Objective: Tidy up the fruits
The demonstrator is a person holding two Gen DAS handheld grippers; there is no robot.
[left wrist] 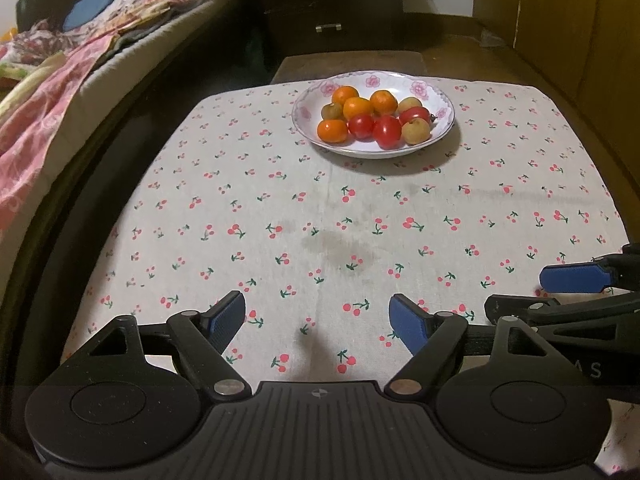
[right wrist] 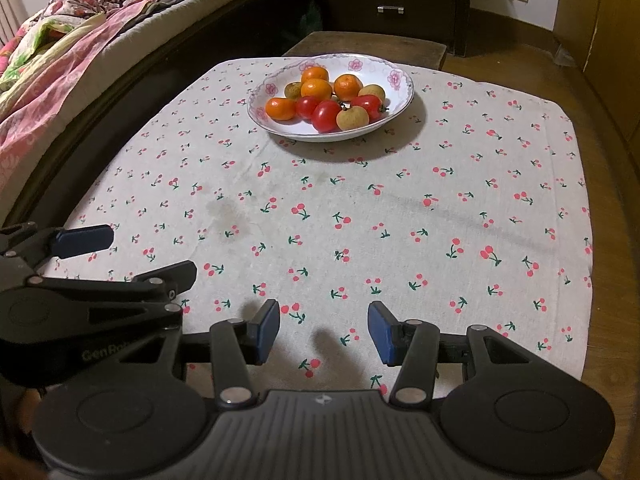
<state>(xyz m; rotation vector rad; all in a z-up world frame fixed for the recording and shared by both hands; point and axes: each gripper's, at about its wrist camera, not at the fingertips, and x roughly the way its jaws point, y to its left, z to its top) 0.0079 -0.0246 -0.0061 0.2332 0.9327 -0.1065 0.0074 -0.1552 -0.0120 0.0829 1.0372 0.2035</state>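
A white plate with a pink flower rim (left wrist: 400, 80) (right wrist: 376, 68) stands at the far side of the cherry-print tablecloth (left wrist: 360, 208). It holds several small oranges (left wrist: 357, 107) (right wrist: 316, 89), three red tomatoes (left wrist: 387, 131) (right wrist: 326, 116) and three tan round fruits (left wrist: 416, 131) (right wrist: 352, 117), all mixed together. My left gripper (left wrist: 318, 316) hovers over the near part of the cloth, open, nothing between its blue pads. My right gripper (right wrist: 324, 322) hangs beside it, also open and empty. Each shows in the other's view: right gripper (left wrist: 518, 290), left gripper (right wrist: 150, 254).
A bed with pink and floral bedding (left wrist: 60, 92) runs along the left of the table. Behind the table are a low wooden bench (left wrist: 352, 62) and a dark drawer cabinet (left wrist: 324, 0). Wooden cupboard doors (left wrist: 560, 20) line the right. A faint stain (left wrist: 332, 244) marks the cloth.
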